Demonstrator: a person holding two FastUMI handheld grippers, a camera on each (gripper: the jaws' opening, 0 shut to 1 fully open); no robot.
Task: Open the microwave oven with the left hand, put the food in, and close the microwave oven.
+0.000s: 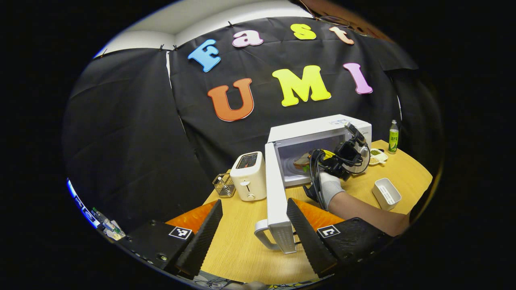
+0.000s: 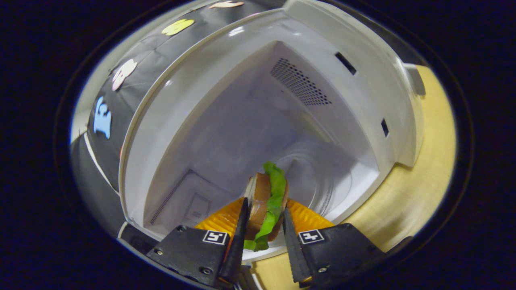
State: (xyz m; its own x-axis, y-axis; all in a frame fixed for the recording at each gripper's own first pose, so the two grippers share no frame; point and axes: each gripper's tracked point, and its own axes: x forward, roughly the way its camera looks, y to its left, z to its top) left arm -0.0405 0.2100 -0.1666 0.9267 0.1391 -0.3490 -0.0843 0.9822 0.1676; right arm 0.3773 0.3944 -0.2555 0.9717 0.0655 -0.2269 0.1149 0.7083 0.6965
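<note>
While the microwave oven (image 1: 318, 149) is standing with its door (image 1: 276, 193) swung wide toward the near side, the right gripper (image 2: 264, 225) is pinching the sandwich (image 2: 266, 209) between both fingers and reaching into the cavity mouth. The glass turntable (image 2: 318, 173) is lying just ahead of the food, farther in (so the coming move looks like a short push inward and a release). The left gripper (image 1: 252, 229) is waiting spread and empty over the worktop (image 1: 242, 245), nearest the door handle (image 1: 262, 237).
</note>
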